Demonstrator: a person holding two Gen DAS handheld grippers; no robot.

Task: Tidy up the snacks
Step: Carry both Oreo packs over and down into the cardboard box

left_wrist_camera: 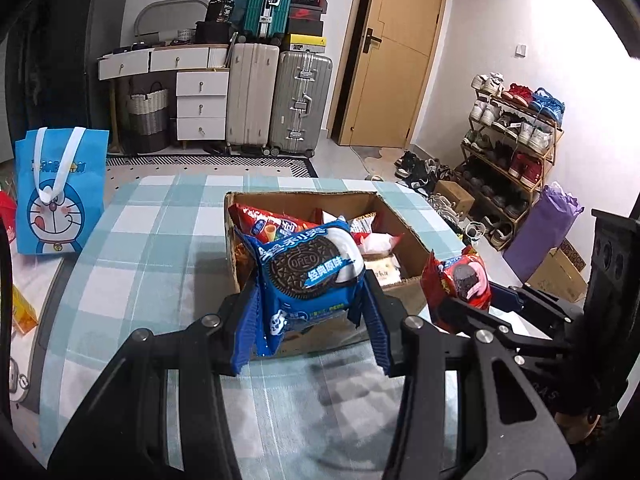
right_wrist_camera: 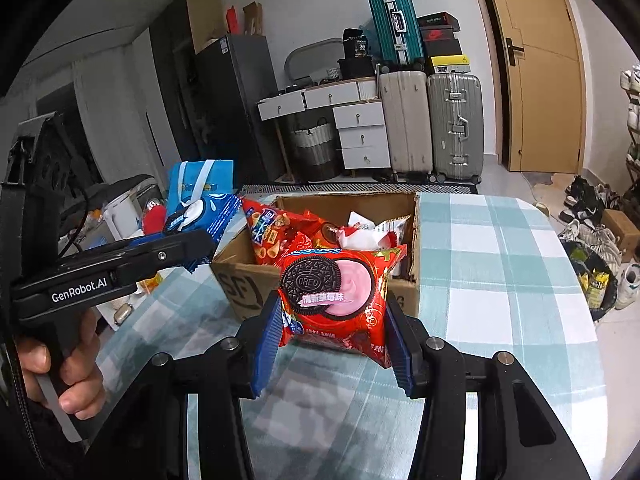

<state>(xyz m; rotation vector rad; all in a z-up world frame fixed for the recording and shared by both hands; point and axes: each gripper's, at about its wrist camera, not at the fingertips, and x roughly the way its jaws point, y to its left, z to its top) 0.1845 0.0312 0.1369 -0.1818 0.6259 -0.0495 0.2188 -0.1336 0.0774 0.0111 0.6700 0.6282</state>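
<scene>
Checked tablecloth [left_wrist_camera: 132, 264] carries an open cardboard box [left_wrist_camera: 404, 216], part-filled with snacks. Left gripper [left_wrist_camera: 312, 320] is clamped on a blue Oreo pack [left_wrist_camera: 308, 268] near the box's front wall. Right gripper [right_wrist_camera: 332, 340] pinches a red strawberry Oreo pack [right_wrist_camera: 336, 296] beside it. Both held upright, probably for sorting by flavour.

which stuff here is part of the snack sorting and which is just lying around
Part of the job:
- blue Oreo pack, held in the left gripper
- red Oreo pack, held in the right gripper
- cardboard box with more snack bags

Just lying about:
- suitcases
- shoe rack
- drawers
- blue cartoon bag
- door
</scene>
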